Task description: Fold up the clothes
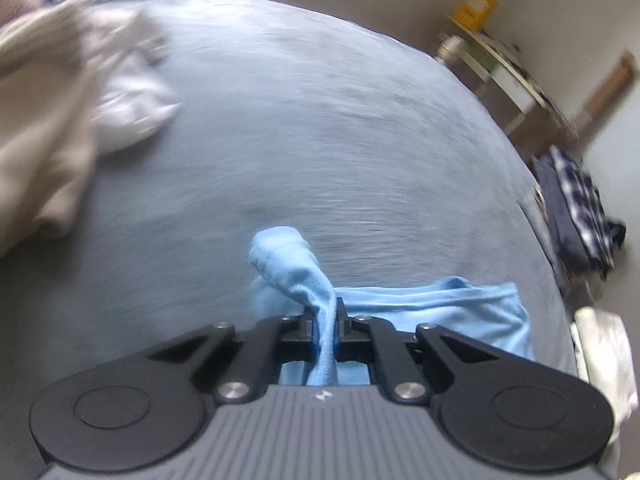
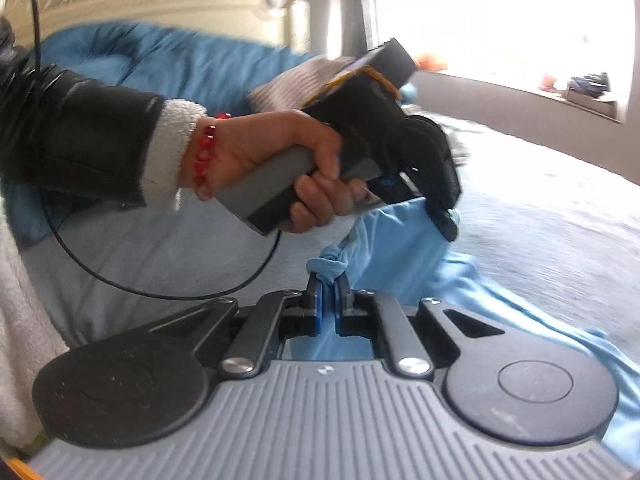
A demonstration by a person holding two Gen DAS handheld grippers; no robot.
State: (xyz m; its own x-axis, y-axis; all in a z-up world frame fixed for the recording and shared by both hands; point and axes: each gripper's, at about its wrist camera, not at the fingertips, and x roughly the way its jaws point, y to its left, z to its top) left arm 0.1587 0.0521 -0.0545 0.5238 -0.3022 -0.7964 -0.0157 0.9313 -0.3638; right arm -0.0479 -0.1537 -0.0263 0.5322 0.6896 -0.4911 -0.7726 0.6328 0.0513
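Note:
A light blue garment [image 1: 432, 308] hangs between both grippers above a grey-blue bed cover [image 1: 320, 120]. My left gripper [image 1: 325, 312] is shut on a bunched edge of it, and a fold of cloth pokes out past the fingertips. My right gripper [image 2: 328, 284] is shut on another bunched edge of the light blue garment [image 2: 408, 256]. In the right wrist view a person's hand [image 2: 280, 160] holds the left gripper [image 2: 448, 216] just ahead, its tips pinching the same cloth. The rest of the garment drapes to the right over the bed [image 2: 540, 208].
A beige garment [image 1: 44, 120] and a white one [image 1: 132, 100] lie heaped at the bed's left. A checked dark cloth [image 1: 580, 204] hangs off the right edge near a small table [image 1: 508, 72]. A blue quilt [image 2: 168, 64] lies by the headboard; a black cable [image 2: 160, 292] loops below the hand.

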